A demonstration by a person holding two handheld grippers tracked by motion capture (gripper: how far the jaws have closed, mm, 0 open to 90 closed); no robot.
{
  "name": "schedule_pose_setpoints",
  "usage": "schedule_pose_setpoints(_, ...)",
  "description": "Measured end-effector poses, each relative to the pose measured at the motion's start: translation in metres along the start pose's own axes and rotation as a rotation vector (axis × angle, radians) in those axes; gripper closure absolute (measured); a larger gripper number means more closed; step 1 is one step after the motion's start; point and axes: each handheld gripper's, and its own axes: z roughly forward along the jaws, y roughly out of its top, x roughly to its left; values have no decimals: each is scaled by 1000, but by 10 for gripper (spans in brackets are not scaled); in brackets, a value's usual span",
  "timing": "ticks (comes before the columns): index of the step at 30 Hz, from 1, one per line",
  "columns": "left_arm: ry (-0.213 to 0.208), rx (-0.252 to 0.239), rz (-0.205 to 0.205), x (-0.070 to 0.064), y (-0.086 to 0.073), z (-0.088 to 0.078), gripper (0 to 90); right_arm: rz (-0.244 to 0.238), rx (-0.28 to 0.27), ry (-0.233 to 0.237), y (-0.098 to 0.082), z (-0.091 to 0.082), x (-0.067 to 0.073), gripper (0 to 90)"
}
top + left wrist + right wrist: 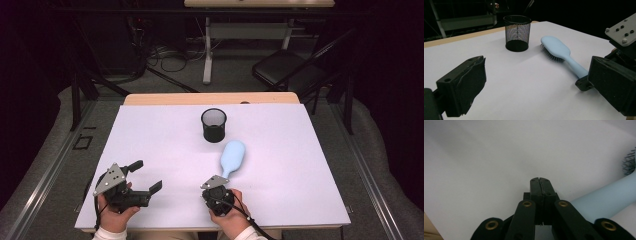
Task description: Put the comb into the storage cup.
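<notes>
hairbrush [232, 157], pale blue, lies bristles-down on the white tabletop [160, 145], just in front of a black mesh cup [214, 125]. right hand-held gripper [216, 186]: jaws pressed together, empty, tip just beside the brush handle. left hand-held gripper [145, 176]: jaws spread wide, holding nothing, well apart from the brush.

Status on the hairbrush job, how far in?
Done: nothing visible; the mesh cup stands empty. In hand: right gripper is shut beside the hairbrush handle, not on it; left gripper is open, apart. Left: probably grasping the brush and moving it.
</notes>
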Motion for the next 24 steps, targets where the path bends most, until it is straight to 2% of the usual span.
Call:
schedule_pose_setpoints(16,-2,-2,-3,1,0,0,23,-14,34,-10,-5,-7,-3,900)
schedule_pose_setpoints(24,2,-4,-2,1,0,0,23,-3,45,-25,-11,-10,-7,900)
